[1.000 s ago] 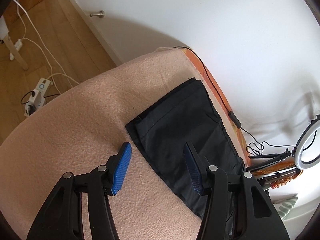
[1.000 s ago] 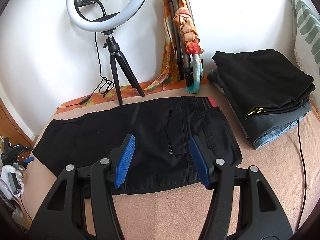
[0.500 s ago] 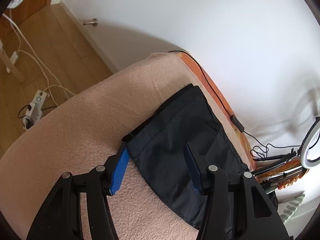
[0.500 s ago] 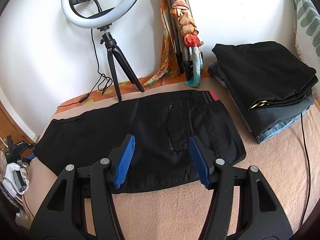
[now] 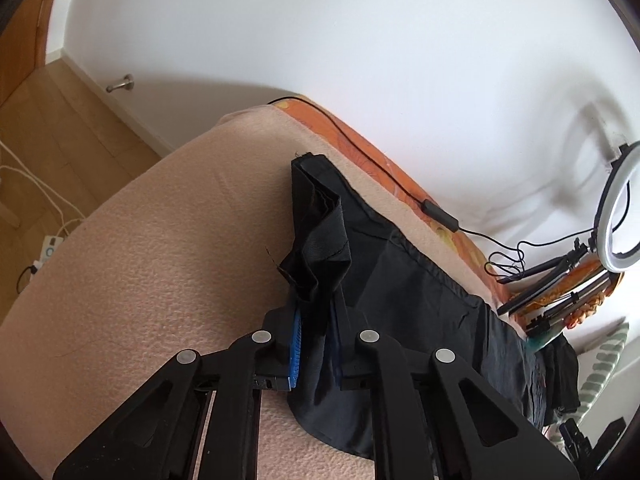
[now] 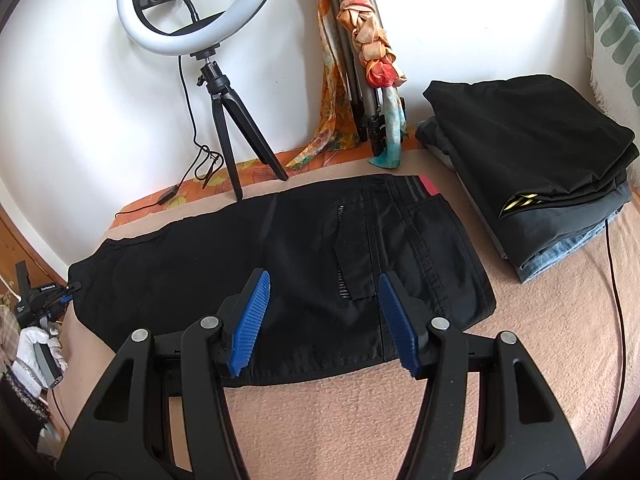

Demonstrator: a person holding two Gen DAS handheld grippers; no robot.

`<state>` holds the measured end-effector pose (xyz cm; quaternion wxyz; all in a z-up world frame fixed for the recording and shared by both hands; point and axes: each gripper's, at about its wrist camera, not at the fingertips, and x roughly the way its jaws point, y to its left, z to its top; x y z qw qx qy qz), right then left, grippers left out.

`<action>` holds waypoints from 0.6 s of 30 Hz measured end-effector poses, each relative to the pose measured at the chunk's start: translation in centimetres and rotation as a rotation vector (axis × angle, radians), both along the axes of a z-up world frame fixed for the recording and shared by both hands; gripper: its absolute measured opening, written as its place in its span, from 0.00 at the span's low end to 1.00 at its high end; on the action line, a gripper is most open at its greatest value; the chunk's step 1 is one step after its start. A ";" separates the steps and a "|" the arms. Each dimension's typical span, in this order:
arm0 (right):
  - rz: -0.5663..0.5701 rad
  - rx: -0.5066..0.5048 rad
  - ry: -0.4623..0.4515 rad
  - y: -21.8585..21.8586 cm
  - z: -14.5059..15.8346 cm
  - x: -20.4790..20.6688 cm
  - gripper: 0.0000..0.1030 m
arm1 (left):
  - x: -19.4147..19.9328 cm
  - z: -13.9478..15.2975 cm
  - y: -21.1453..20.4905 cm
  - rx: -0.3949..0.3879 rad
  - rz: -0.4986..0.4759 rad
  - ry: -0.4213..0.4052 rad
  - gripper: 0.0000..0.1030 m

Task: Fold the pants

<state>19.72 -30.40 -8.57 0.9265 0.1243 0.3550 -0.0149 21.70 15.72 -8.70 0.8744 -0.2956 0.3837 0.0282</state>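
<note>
Black pants point(image 6: 304, 248) lie flat across a peach blanket point(image 6: 360, 420), waistband to the right, legs to the left. My left gripper point(image 5: 316, 344) is shut on the near hem corner of the pants point(image 5: 320, 248), and the cloth bunches up between its blue pads. In the right wrist view the left gripper point(image 6: 60, 294) shows small at the far-left leg end. My right gripper point(image 6: 324, 320) is open and empty, hovering over the near edge of the pants by the seat.
A stack of folded clothes point(image 6: 532, 168) sits at the right. A ring light on a tripod point(image 6: 200, 12) and a folded tripod with an orange scarf point(image 6: 360, 40) stand by the wall. A black cable point(image 5: 400, 184) runs along the bed's far edge.
My left gripper has moved onto the leg hem and closed on it, lifting and bunching the cloth. My right gripper has moved slightly closer to the pants and stays open.
</note>
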 end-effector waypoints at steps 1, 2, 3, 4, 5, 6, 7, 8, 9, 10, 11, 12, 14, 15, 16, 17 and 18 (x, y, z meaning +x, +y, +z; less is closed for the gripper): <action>0.003 -0.001 -0.002 0.1 0.0 0.0 0.58 | -0.1 0.6 -0.7 0.018 -0.020 -0.015 0.09; 0.008 -0.003 -0.004 0.2 0.1 -0.1 0.58 | -0.1 1.1 -1.5 0.040 -0.044 -0.028 0.09; 0.012 -0.005 -0.006 0.3 0.1 -0.1 0.58 | -0.2 1.5 -2.3 0.063 -0.072 -0.038 0.09; 0.018 -0.007 -0.007 0.4 0.1 -0.1 0.58 | -0.3 1.9 -3.3 0.089 -0.101 -0.046 0.09; 0.026 0.000 -0.005 0.5 0.0 -0.1 0.58 | -0.3 2.3 -4.3 0.117 -0.134 -0.052 0.09; 0.039 0.020 0.000 0.6 0.0 0.0 0.58 | -0.3 2.5 -5.3 0.140 -0.166 -0.055 0.09; 0.054 0.040 0.004 0.7 -0.1 0.1 0.58 | -0.3 2.5 -6.1 0.153 -0.192 -0.056 0.09; 0.077 0.053 0.009 1.0 -0.1 0.3 0.58 | -0.2 2.5 -6.8 0.154 -0.213 -0.056 0.09; 0.104 0.054 0.014 1.5 -0.2 0.6 0.58 | -0.2 2.4 -7.3 0.153 -0.231 -0.054 0.09; 0.138 0.056 0.020 2.1 -0.2 0.9 0.58 | -0.1 2.3 -7.8 0.158 -0.243 -0.052 0.09; 0.168 0.066 0.027 2.8 -0.1 1.4 0.58 | -0.1 2.1 -8.4 0.166 -0.259 -0.051 0.09; 0.206 0.082 0.035 3.6 -0.1 1.9 0.58 | 0.0 2.0 -8.9 0.173 -0.275 -0.049 0.09; 0.290 0.112 0.058 5.6 0.2 3.5 0.58 | 0.0 1.6 -9.8 0.179 -0.299 -0.044 0.09; 0.339 0.131 0.069 6.9 0.3 4.4 0.59 | 0.0 1.5 -10.2 0.181 -0.312 -0.040 0.09; 0.388 0.154 0.081 8.2 0.3 5.6 0.64 | 0.0 1.3 -10.6 0.185 -0.325 -0.037 0.09; 0.435 0.176 0.095 9.6 0.3 6.8 0.65 | 0.0 1.2 -10.9 0.186 -0.335 -0.035 0.09; 0.472 0.203 0.112 11.0 0.1 8.2 0.66 | -0.1 1.1 -11.1 0.185 -0.344 -0.034 0.09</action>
